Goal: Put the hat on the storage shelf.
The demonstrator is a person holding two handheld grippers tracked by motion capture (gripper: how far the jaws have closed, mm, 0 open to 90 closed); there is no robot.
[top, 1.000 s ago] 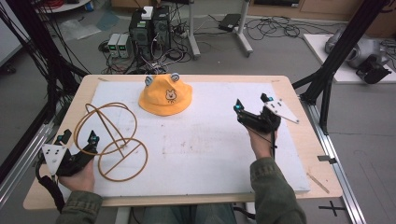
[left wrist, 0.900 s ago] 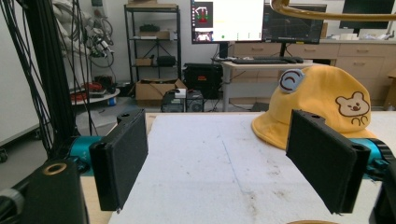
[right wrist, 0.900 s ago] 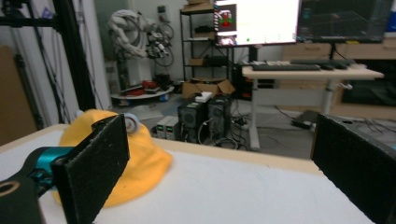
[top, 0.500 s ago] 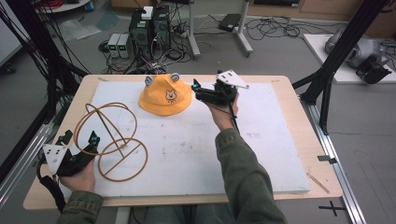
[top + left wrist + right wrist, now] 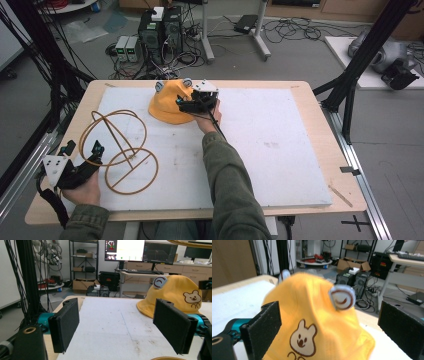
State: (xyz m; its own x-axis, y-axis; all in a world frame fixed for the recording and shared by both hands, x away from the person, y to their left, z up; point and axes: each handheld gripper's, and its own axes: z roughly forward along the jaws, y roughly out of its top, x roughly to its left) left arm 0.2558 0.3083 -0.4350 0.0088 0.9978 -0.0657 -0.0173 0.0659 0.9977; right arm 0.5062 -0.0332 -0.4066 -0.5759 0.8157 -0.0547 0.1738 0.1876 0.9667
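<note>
A yellow hat [image 5: 167,102] with a bear print and two small grey ears sits at the far middle of the white mat. My right gripper [image 5: 184,104] hovers at its right side, open. In the right gripper view the hat [image 5: 312,322] lies between the two spread jaws, close up; whether they touch it is unclear. My left gripper [image 5: 82,148] rests open at the near left, beside a tan wire frame of rings [image 5: 120,145]. In the left gripper view its jaws stand wide apart with nothing between them, and the hat [image 5: 172,292] sits farther off.
The white mat [image 5: 280,150] covers most of the wooden table [image 5: 330,160]. Black frame posts [image 5: 360,65] stand at both sides. Computers and cables [image 5: 160,30] lie on the floor beyond the far edge.
My right gripper has swung left from the table's right side to the hat. The left gripper and the wire frame have stayed put.
</note>
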